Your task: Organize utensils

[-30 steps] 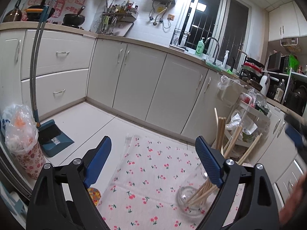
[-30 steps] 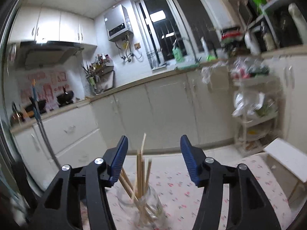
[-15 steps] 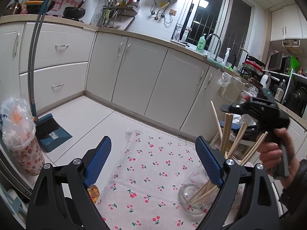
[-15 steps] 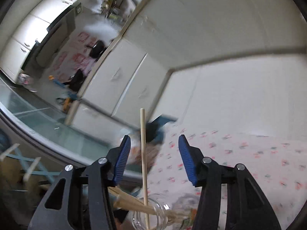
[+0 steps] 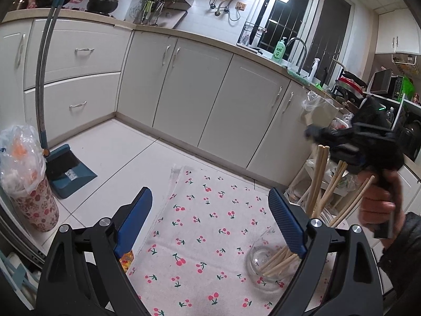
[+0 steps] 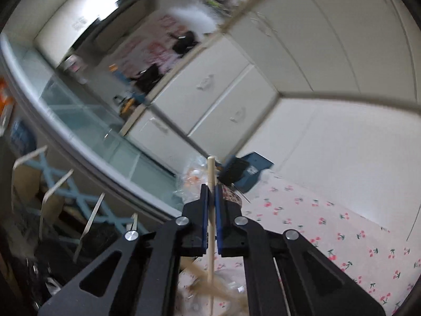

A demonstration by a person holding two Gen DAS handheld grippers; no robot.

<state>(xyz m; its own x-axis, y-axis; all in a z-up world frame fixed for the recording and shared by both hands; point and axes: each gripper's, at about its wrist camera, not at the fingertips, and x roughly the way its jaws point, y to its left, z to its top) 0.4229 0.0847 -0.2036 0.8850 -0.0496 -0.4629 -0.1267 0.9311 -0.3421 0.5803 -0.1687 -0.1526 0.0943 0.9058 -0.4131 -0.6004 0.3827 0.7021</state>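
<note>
Two grippers: right gripper (image 6: 211, 187) clamped on one chopstick (image 6: 211, 173), above the glass jar (image 5: 265, 268) of chopsticks on the cherry-print cloth (image 5: 210, 226). Left gripper (image 5: 210, 210) jaws wide apart, empty.

Chopsticks (image 5: 279, 260) stand in jar (image 5: 265, 268) on cloth (image 5: 205, 237); dustpan (image 5: 68, 173) left, beside bin (image 5: 31, 205).

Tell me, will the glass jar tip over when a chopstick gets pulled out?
Maybe. The glass jar looks short and rounded, yet the chopsticks lean out high to one side, so it could wobble. It sits on soft cherry cloth, probably sliding little. The right gripper pinches one stiff stick.
</note>
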